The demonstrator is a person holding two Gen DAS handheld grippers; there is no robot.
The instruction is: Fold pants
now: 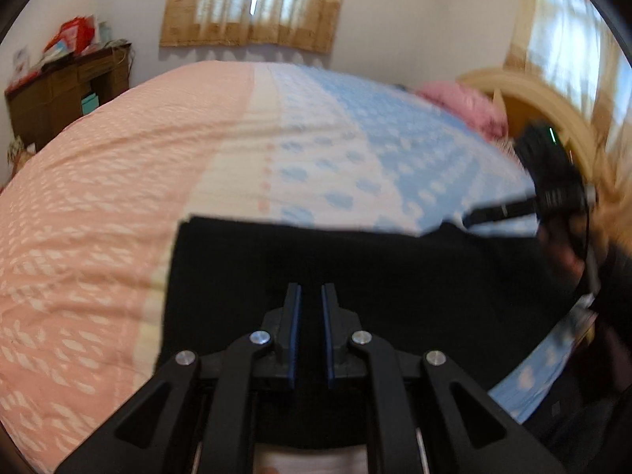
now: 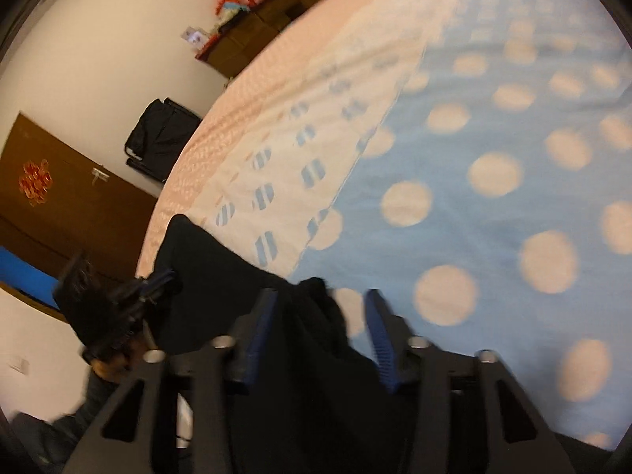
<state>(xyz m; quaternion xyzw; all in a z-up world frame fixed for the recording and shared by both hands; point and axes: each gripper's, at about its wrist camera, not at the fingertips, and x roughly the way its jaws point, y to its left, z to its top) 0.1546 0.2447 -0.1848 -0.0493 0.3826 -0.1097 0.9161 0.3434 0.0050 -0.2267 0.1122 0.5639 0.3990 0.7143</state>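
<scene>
One black pants point(image 1: 355, 260), two grippers, seemingly two curtained windows.

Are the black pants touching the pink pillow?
Apart. The left wrist view shows the black pants lying near the camera, with a wide stretch of blue dotted bedspread between them and the pink pillow by the headboard.

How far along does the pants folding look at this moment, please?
Done: the black pants lie as a flat-edged block on the bedspread. In hand: the right gripper straddles a raised cloth corner; the left gripper is nearly shut over the fabric. Left: further folds, apparently.
</scene>
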